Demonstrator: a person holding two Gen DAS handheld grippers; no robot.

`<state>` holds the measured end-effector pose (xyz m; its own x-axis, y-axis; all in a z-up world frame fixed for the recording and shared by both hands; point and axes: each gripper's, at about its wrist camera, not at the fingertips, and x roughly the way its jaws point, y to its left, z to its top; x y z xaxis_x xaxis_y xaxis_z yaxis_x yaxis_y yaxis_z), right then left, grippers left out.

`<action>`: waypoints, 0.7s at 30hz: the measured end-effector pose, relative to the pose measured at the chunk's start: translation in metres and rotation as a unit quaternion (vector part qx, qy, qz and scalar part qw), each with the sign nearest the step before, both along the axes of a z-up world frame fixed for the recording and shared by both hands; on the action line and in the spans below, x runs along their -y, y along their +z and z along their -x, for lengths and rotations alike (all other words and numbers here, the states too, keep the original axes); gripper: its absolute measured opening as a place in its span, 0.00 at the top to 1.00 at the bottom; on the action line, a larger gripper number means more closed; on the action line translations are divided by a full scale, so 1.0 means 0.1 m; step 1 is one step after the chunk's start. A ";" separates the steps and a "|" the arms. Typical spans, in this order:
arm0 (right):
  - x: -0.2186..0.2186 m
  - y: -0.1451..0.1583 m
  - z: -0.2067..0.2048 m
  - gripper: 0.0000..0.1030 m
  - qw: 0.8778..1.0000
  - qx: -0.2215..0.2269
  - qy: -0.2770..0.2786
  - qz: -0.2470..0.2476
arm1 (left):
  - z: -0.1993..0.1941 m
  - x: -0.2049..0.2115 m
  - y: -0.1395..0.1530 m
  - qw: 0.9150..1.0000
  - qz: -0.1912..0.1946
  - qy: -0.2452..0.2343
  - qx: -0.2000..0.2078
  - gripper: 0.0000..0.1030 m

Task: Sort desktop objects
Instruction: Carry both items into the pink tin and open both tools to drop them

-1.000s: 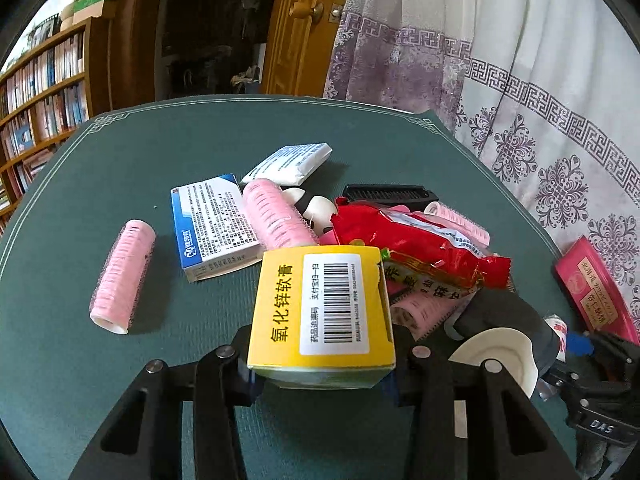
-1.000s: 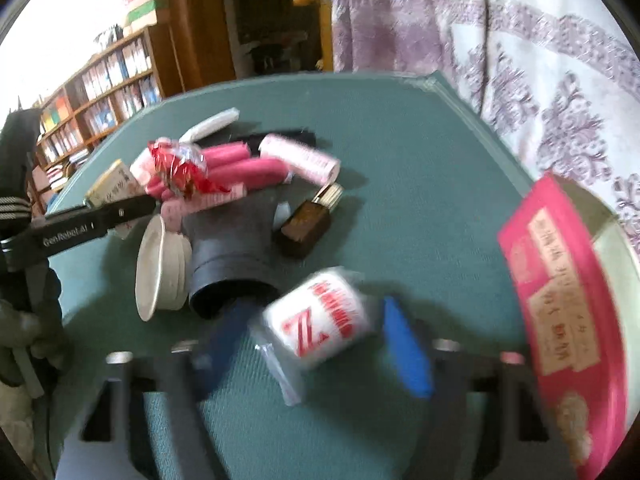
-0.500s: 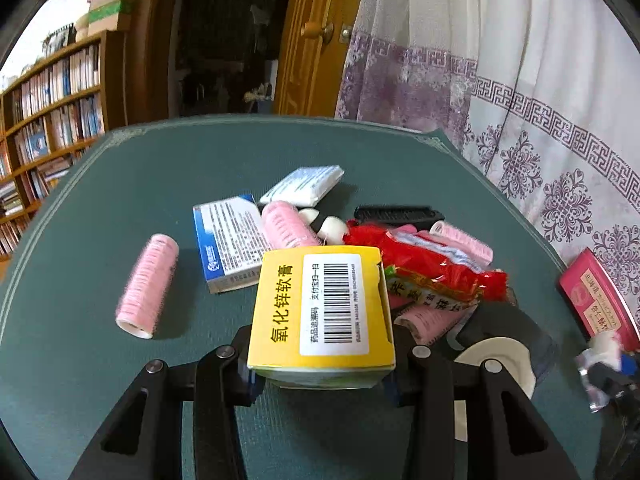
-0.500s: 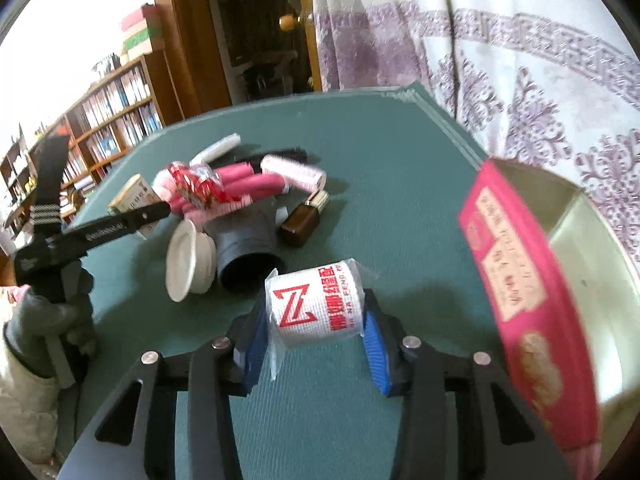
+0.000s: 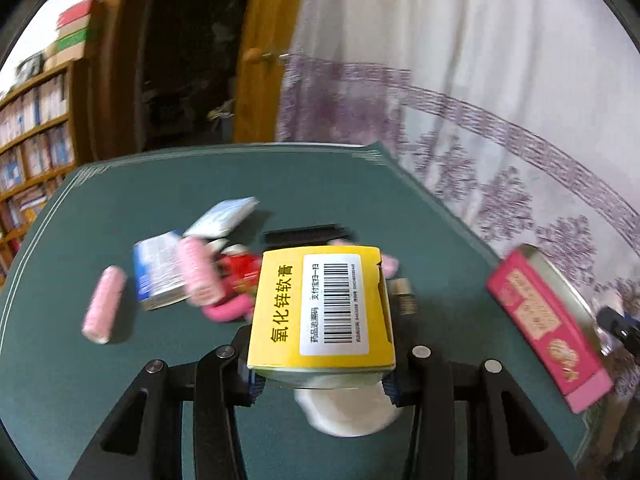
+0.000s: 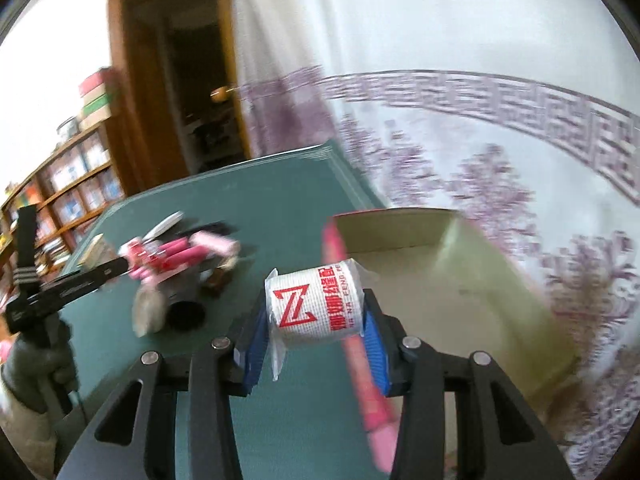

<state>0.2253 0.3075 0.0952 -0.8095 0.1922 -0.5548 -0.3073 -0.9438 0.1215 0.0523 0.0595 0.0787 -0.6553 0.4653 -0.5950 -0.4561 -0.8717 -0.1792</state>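
My left gripper [image 5: 322,380] is shut on a yellow medicine box [image 5: 322,306] with a barcode label and holds it above the green table [image 5: 280,184]. My right gripper [image 6: 316,346] is shut on a white bandage roll [image 6: 316,306] with red print, held at the near edge of an open pink tin box [image 6: 432,300]. The tin box also shows in the left wrist view [image 5: 548,324] at the right. The left gripper's dark frame appears in the right wrist view [image 6: 68,288] at the left.
A pile lies mid-table: pink hair rollers [image 5: 102,306], a blue-white box [image 5: 158,274], a white packet [image 5: 224,218], a black comb [image 5: 306,234], a red snack bag [image 5: 240,268], a white lid [image 5: 346,410]. Curtain at right, bookshelf at left.
Both grippers rose and swung right toward the pink tin box. The bandage roll now hangs at the tin's edge. The yellow box has lifted higher, with the pile farther below.
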 end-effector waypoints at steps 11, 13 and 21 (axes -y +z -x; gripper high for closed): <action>-0.70 -0.11 -0.38 0.55 0.994 0.026 -0.109 0.003 | -0.43 -1.21 0.39 0.988 0.006 -0.152 -0.009 0.55; -0.76 -0.15 -0.44 0.55 0.993 0.028 -0.114 0.006 | -0.49 -1.43 0.42 0.984 0.006 -0.177 -0.008 0.55; -0.89 -0.19 -0.54 0.55 0.992 0.031 -0.122 0.000 | -0.65 -2.08 0.45 0.970 0.005 -0.244 0.002 0.55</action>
<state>0.2796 0.3964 0.0765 -0.7027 0.3786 -0.6024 -0.5342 -0.8399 0.0953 0.1176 0.2676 0.1236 -0.3564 0.7132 -0.6035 -0.8139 -0.5542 -0.1743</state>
